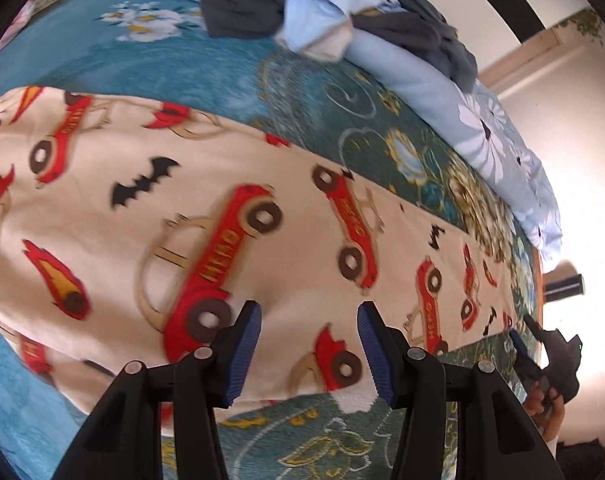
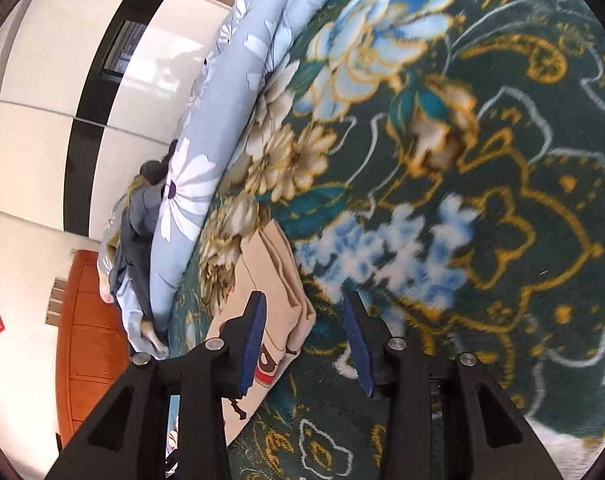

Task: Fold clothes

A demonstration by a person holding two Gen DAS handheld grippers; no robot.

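The garment (image 1: 230, 208), cream cloth printed with red cars, flames and black bats, lay spread flat across a teal floral blanket (image 1: 206, 64). In the left wrist view it ran as a long band from the left edge toward the far right, its near edge just ahead of the fingers.

The left gripper (image 1: 308, 350) hung over that near edge with its jaws set wide apart, blue pads (image 1: 244, 356) facing each other and nothing between them. Whether the tips touched the cloth could not be told.

The right gripper (image 2: 304, 342) was likewise spread wide and held nothing. It sat at one end of the garment (image 2: 280, 280), where the cloth showed stacked layers at a folded corner (a bit of red car print peeked out beside the left pad). That corner lay between the fingers, nearer the left one; the right finger stood over bare blanket (image 2: 482, 160). In the left view this gripper (image 1: 542, 354) appeared at the garment's far right end, with the person's fingers (image 1: 550, 408) wrapped on its handle.

Beyond the garment, a pale blue quilt (image 1: 498, 128) with white flowers lay along the blanket's far side, and a heap of grey and light blue clothes (image 1: 302, 8) sat on it. A white wardrobe (image 2: 54, 80) with a black stripe and an orange-brown wooden door (image 2: 90, 320) showed in the right view.
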